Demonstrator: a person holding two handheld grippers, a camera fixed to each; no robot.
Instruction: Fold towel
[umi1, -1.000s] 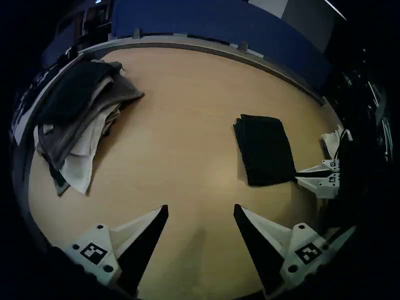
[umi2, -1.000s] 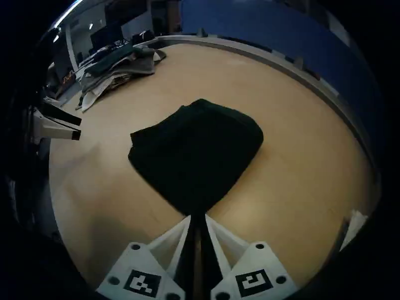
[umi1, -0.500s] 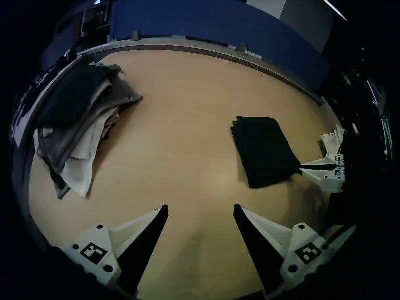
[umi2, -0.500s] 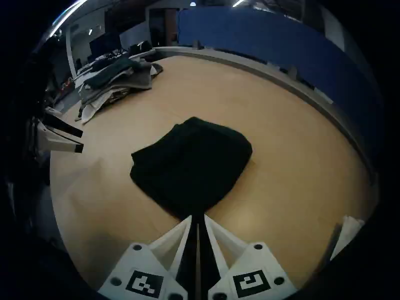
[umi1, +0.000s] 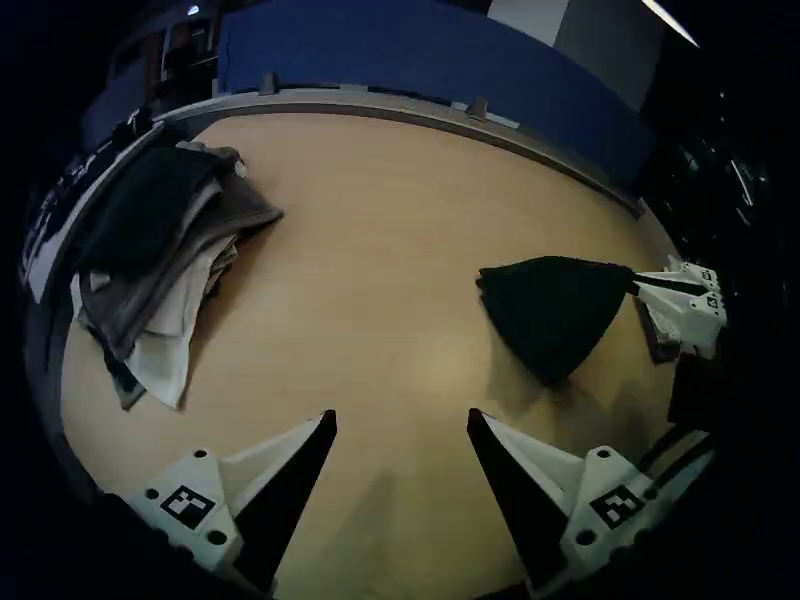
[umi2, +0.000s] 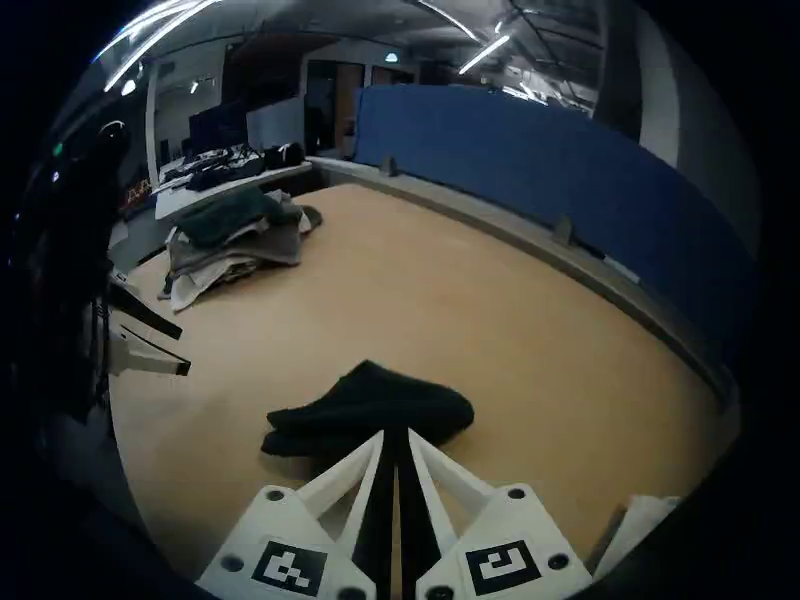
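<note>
left gripper (umi1: 400, 415) fingers apart, holding nothing, over table (umi1: 380, 250) near edge | right gripper (umi2: 397, 432) fingers pinched together on corner of black towel (umi2: 370, 405) | towel sat by table's right edge, pinched corner raised | towel pile (umi1: 160, 240) at far left corner

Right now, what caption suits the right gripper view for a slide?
Right gripper pinching the edge of a black towel over a wooden table.

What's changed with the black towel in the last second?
The right tongs, shut on a corner of the towel, lifted that corner off the table, so the towel tents. The left tongs stayed open; the pile stayed put.
</note>
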